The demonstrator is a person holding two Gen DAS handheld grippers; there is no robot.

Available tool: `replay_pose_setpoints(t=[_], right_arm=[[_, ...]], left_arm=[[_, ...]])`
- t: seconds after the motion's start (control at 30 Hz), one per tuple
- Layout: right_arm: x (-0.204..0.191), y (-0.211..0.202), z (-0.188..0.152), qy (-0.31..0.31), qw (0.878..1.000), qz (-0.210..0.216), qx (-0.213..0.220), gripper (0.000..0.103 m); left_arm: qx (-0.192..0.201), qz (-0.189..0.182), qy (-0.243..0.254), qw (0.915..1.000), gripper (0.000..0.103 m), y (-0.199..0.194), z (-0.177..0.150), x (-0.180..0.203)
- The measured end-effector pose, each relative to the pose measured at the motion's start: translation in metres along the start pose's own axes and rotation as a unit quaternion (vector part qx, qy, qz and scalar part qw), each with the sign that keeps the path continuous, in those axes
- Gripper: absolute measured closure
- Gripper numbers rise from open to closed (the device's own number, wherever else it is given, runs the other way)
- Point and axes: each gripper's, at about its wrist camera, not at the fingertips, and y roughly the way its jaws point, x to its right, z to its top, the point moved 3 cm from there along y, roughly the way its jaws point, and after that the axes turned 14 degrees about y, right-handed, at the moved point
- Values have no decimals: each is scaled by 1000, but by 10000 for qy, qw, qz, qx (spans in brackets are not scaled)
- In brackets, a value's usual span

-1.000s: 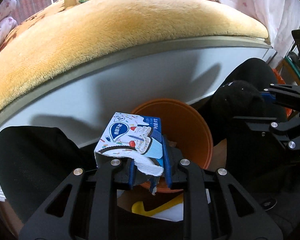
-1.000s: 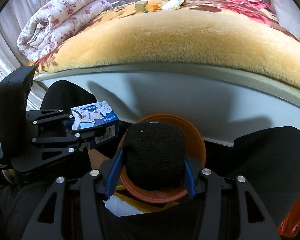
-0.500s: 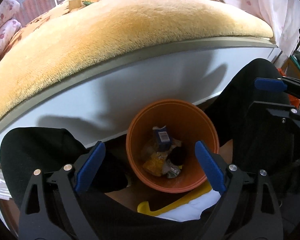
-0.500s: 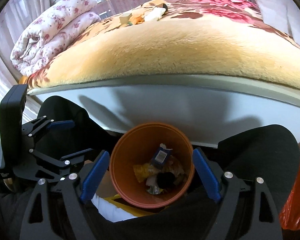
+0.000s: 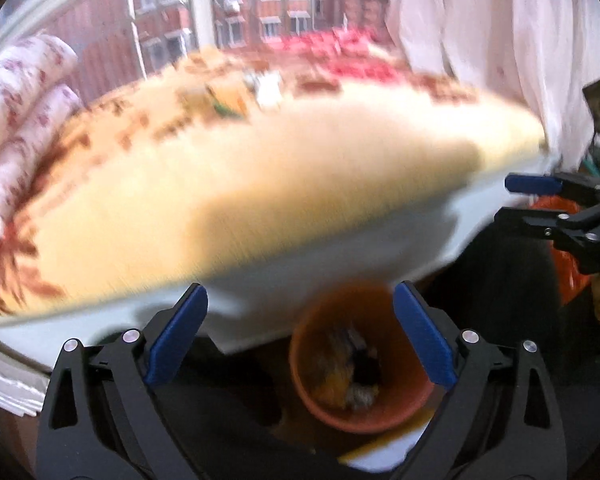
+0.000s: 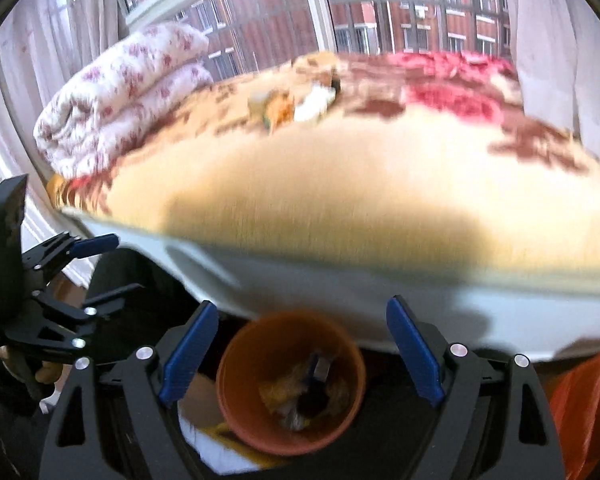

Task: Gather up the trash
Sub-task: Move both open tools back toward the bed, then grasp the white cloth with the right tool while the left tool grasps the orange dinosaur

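Trash (image 6: 300,394), blurred, perhaps wrappers, sits in my orange bin (image 6: 236,400) at lower centre; left gripper (image 5: 300,338) and right gripper (image 6: 302,346) gape wide, empty.

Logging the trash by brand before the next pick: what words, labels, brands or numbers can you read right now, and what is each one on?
No text can be read in either view; both are motion-blurred.
Blue-and-white carton scrap in the orange bin: any print is blurred beyond reading.
Small trash items on the blanket: too blurred and small to show any label.
Left gripper and right gripper: jaws open and empty, no marking readable on them.
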Motion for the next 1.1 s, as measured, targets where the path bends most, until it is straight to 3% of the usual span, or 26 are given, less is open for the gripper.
replay_pose_setpoints(t=[0.17, 0.27, 0.4, 0.53, 0.87, 0.93, 1.0, 1.1], right_arm=[[-13, 16, 70, -82, 9994, 109, 304, 18], [-27, 42, 117, 22, 9991, 331, 277, 19], [-44, 92, 172, 245, 9987, 426, 168, 30], [-51, 150, 211, 429, 9988, 209, 73, 36], [-50, 250, 249, 791, 9955, -497, -181, 43], [-52, 265, 247, 801, 9948, -554, -295, 49], [-54, 273, 243, 696, 9944, -721, -344, 71], [-50, 274, 243, 771, 9943, -658, -323, 71]], left_arm=[[276, 532, -406, 9974, 10, 14, 39, -49], [290, 642, -807, 9942, 10, 33, 56, -75], [332, 862, -1156, 9890, 10, 44, 66, -100], [276, 991, -1403, 9847, 10, 57, 69, -119], [162, 921, -1694, 9811, 10, 75, 62, -143], [162, 890, -1727, 9808, 10, 77, 62, -145], [126, 883, -1762, 9803, 10, 80, 63, -147], [95, 785, -1850, 9795, 10, 84, 65, -149]])
